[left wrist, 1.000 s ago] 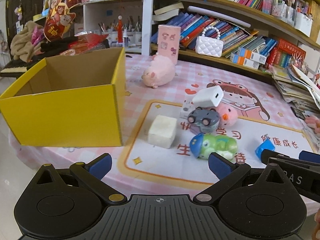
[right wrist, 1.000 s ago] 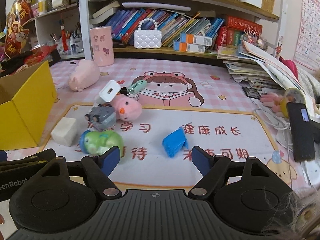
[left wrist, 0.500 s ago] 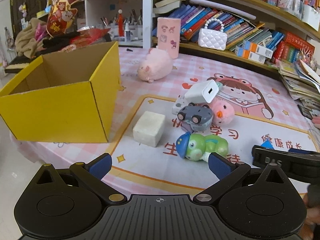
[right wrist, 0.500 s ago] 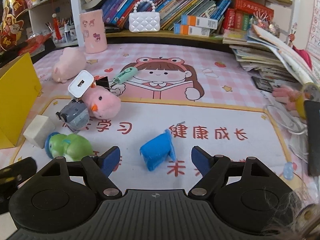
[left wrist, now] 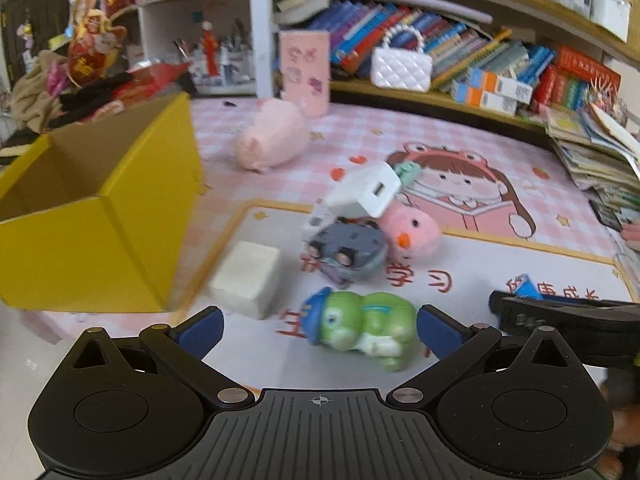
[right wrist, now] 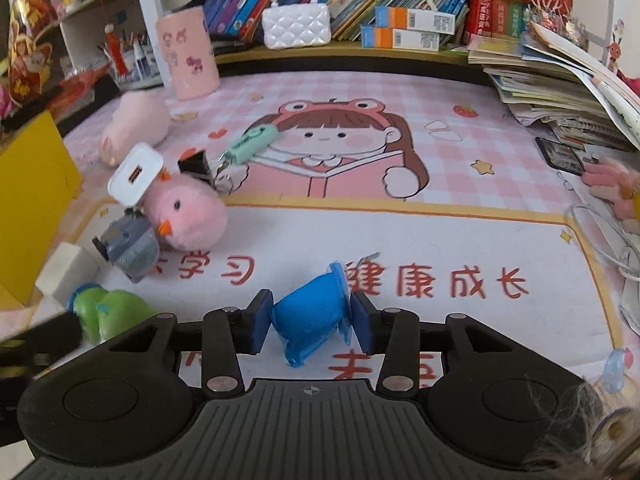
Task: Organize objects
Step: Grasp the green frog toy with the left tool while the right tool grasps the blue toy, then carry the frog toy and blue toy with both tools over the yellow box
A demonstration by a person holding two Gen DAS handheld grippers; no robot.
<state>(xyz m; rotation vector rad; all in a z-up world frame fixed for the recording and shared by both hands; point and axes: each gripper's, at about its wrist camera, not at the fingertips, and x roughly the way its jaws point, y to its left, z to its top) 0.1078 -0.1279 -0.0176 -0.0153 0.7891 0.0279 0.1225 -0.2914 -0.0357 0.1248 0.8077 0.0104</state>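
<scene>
Toys and small items lie scattered on the pink surface (right wrist: 460,240), and as far as the left wrist view shows, the yellow box (left wrist: 100,236) at the left of the frame looks empty, so I judge the sorting barely begun. The right gripper (right wrist: 308,320) has its fingers closed against both sides of a blue cup (right wrist: 310,312) lying on its side, low in the centre of the right wrist view; it seems to rest on the surface, not yet lifted. The left gripper (left wrist: 320,326) has its fingers spread wide, holding nothing, with a green frog toy (left wrist: 360,322) just ahead between them. Left to gather: a white block (left wrist: 248,276), a grey toy car (left wrist: 346,252), a pink chick (left wrist: 408,232), a white charger (left wrist: 366,194) and a pink pig (left wrist: 272,136).
</scene>
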